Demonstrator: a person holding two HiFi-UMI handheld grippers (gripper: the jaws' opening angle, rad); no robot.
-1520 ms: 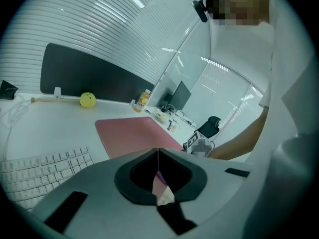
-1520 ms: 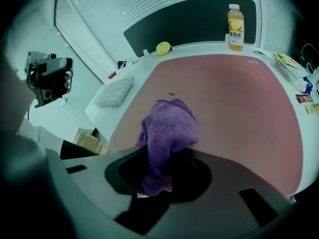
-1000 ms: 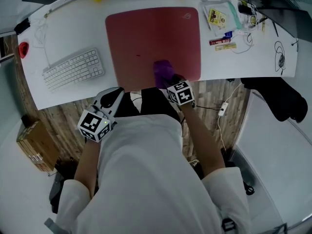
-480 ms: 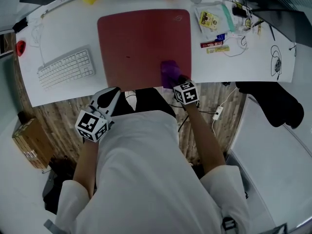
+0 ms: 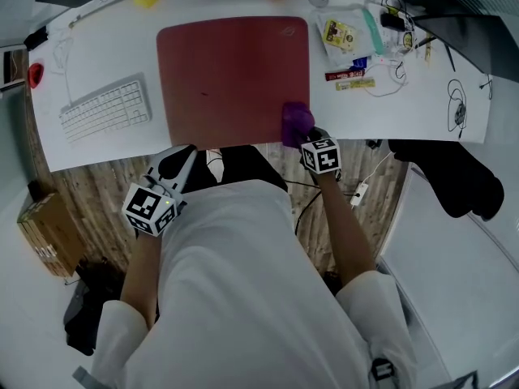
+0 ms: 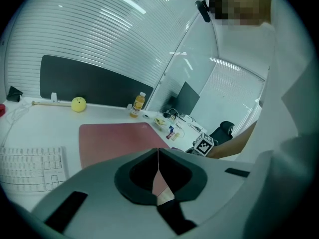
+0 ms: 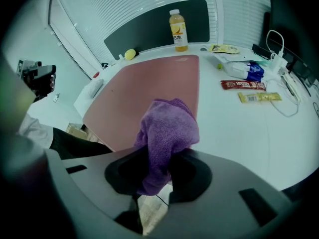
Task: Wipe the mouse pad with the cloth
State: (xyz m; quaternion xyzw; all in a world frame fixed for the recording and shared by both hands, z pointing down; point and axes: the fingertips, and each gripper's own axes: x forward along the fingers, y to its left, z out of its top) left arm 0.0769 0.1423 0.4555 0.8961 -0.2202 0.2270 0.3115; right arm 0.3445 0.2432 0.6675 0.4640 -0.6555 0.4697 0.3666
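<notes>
Two tools show; the left tool point(image 6: 158, 167), jaws pressed together and empty, hangs just off the near edge of the table point(image 5: 105, 151); the right tool point(image 7: 160, 174) pinches the purple cloth point(image 7: 168, 131), hiding its lower end; cloth rests at the near right corner of the mouse pad point(image 5: 231, 71).

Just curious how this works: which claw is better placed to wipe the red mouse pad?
The right. The right claw is shut on the purple cloth at the near right corner of the mouse pad. The left claw is shut and empty, back at the desk edge.
</notes>
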